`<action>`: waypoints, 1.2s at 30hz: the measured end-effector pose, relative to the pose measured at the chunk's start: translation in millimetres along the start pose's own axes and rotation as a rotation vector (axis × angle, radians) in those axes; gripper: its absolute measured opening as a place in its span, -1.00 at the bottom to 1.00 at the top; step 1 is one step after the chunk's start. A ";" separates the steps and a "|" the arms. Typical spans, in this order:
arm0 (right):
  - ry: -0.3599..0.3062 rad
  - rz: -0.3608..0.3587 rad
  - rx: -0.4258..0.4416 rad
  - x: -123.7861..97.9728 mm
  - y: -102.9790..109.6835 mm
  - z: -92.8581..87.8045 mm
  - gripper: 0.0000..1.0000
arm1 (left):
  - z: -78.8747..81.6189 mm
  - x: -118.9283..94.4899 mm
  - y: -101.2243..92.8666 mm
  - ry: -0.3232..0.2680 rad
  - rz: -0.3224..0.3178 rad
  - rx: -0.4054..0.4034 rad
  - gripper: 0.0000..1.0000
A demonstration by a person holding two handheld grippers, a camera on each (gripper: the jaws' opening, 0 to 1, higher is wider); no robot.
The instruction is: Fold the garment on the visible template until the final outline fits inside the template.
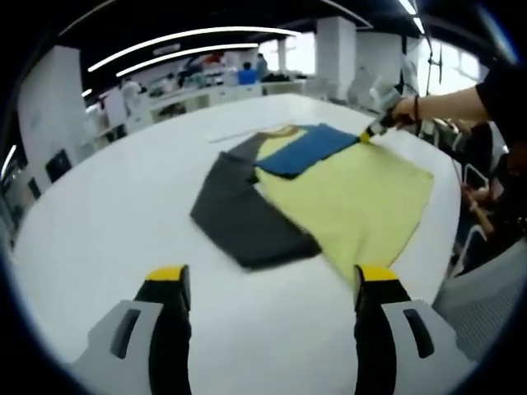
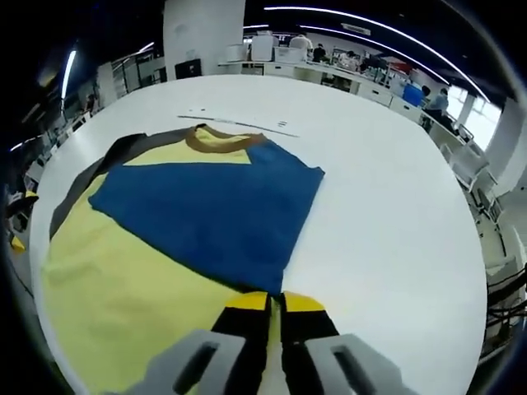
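A yellow garment [image 1: 354,197] with a brown collar [image 2: 222,138] lies flat on the white table [image 1: 107,222]. Its dark grey sleeve [image 1: 239,210] stretches toward my left gripper [image 1: 272,284], which hovers open above bare table short of the garment. The blue sleeve [image 1: 305,150] is folded across the chest. My right gripper [image 2: 275,303] is shut on the blue sleeve [image 2: 214,206] at its cuff edge, over the yellow body [image 2: 123,296]. In the left gripper view, a hand holds the right gripper [image 1: 368,134] at the sleeve's far corner. Faint thin marks [image 2: 239,122] run beyond the collar.
The table's rounded edge [image 1: 449,247] runs close to the garment's hem side. Desks and people [image 2: 362,62] stand in the background past the far edge. A person's arm [image 1: 449,103] reaches in from the right of the left gripper view.
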State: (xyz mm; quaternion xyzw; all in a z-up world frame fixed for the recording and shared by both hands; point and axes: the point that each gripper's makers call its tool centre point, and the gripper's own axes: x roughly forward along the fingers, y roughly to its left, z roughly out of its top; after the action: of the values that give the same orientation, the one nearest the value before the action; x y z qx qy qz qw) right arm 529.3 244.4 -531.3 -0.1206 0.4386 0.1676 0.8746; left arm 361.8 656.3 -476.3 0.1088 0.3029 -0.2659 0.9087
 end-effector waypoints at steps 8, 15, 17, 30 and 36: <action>0.010 0.002 0.027 0.2 -8.1 -1.0 -0.96 | -1.4 9.1 -7.8 0.019 -0.027 0.033 0.46; -0.088 0.036 0.133 -12.4 -1.5 17.1 -0.24 | 3.3 18.4 -10.7 0.015 -0.042 0.059 0.39; -0.113 0.051 0.140 -18.5 3.1 23.4 -0.05 | 4.8 21.3 -12.1 0.015 -0.051 0.076 0.36; -0.237 0.202 0.135 -69.4 54.4 44.4 0.60 | -0.4 46.6 -13.6 0.058 -0.113 0.237 0.09; -0.220 0.253 0.083 -85.6 75.7 31.3 0.74 | -1.4 56.7 -17.5 0.058 -0.142 0.287 -0.05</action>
State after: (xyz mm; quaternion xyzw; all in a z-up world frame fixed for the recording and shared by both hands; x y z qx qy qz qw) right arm 474.0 308.8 -448.7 -0.0094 0.3584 0.2701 0.8936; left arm 389.7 618.6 -512.6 0.2234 0.2949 -0.3670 0.8535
